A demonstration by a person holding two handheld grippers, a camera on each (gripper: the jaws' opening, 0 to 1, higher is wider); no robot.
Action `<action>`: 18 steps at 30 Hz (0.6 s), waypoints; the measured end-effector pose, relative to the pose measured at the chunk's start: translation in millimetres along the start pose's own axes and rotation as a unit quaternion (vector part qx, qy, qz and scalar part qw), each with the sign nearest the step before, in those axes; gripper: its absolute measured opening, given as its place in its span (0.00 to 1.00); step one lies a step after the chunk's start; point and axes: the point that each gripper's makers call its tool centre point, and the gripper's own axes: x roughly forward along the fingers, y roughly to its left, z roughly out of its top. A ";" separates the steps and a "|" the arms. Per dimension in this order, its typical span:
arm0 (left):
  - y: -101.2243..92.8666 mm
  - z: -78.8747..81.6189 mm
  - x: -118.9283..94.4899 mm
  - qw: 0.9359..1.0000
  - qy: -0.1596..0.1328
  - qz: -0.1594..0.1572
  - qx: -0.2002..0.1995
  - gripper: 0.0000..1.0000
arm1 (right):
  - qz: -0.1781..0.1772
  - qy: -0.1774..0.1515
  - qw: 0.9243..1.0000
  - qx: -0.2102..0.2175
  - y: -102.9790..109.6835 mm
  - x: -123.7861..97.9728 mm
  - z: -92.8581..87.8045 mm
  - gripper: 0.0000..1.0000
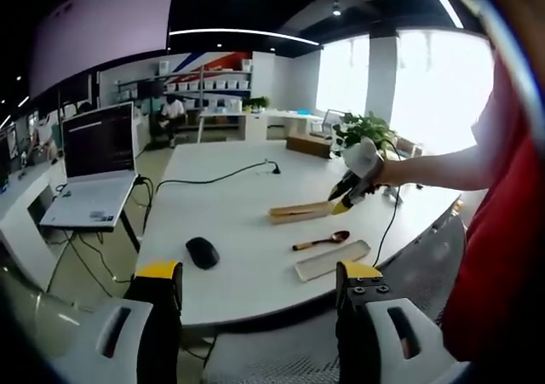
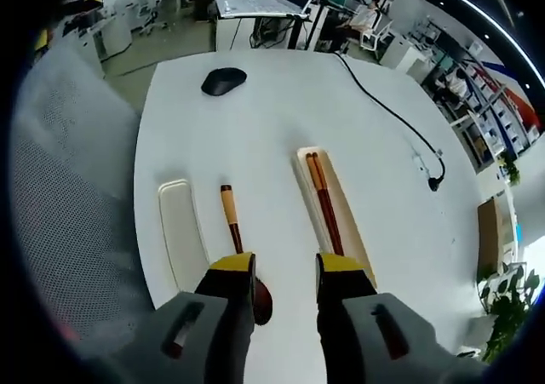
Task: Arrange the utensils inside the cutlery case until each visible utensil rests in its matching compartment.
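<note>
In the right gripper view, the right tool (image 2: 285, 286) hangs over the round white table (image 2: 264, 120). Its two yellow-tipped jaws are spread apart and pinch nothing. The wooden spoon with the dark bowl and light handle end (image 2: 236, 235) lies on the table just under the left jaw, and the jaw hides part of its bowl. Just left of the spoon lies the long pale lid of the cutlery case (image 2: 180, 235), flat on the table and apart from the spoon. To the right of the spoon lies the long light wooden tray of the case (image 2: 351, 231). The pair of dark brown chopsticks (image 2: 324, 201) rests inside that tray, side by side. Farther off sit a black computer mouse (image 2: 223, 80) and a black cable (image 2: 387, 111) that runs across the table.

In the left gripper view, the left tool (image 1: 260, 283) is near the table edge, well apart from the things. Its jaws are spread wide and hold nothing. Beyond it lie the pale lid (image 1: 332, 260), then the spoon (image 1: 321, 240), then the wooden tray (image 1: 300, 211). The right tool (image 1: 347, 195) comes in from the right, held by a person's hand, just above the end of the tray. Far back, an open laptop (image 1: 95, 171) stands on a small side stand, and a green plant (image 1: 366, 130) is by the bright window.
</note>
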 end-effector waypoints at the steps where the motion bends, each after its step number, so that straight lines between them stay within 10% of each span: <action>1: -0.3 -0.2 0.3 1.000 0.000 0.000 -0.001 0.75 | 0.001 -0.002 1.000 0.001 0.9 0.2 0.5 0.24; 18: -15.1 -3.4 1.5 1.000 -0.002 -0.007 0.000 0.76 | 0.029 -0.025 0.997 0.068 18.9 5.2 -9.0 0.18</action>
